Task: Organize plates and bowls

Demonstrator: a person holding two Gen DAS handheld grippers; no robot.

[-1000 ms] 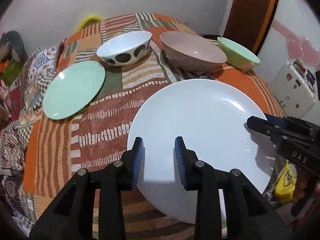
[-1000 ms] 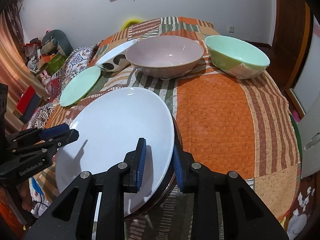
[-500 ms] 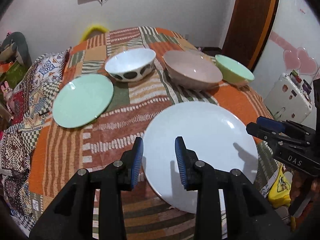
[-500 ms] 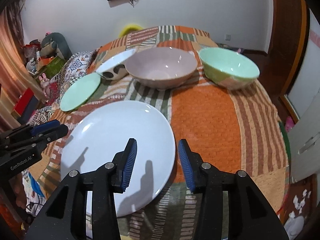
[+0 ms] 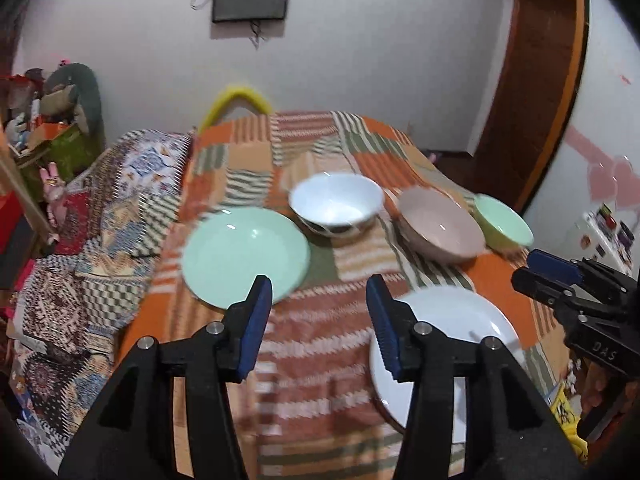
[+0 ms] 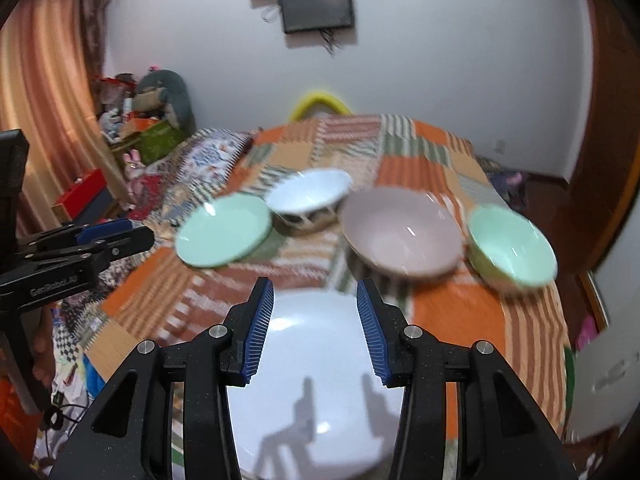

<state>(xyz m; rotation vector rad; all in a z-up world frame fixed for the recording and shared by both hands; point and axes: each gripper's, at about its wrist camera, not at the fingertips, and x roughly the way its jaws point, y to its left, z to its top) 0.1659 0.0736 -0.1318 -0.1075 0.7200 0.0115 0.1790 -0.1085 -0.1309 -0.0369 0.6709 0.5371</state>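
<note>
Both grippers hang above the patchwork cloth (image 5: 320,332), holding nothing. Left gripper (image 5: 319,316) has jaws wide apart; right gripper (image 6: 315,320) too, over the white plate (image 6: 320,392). Green plate (image 5: 244,254), spotted white bowl (image 5: 335,204), pink bowl (image 5: 440,226) & green bowl (image 5: 504,222) sit further back.

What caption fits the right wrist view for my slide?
Open right gripper above the white plate, with green plate, three bowls and the left gripper beyond.
</note>
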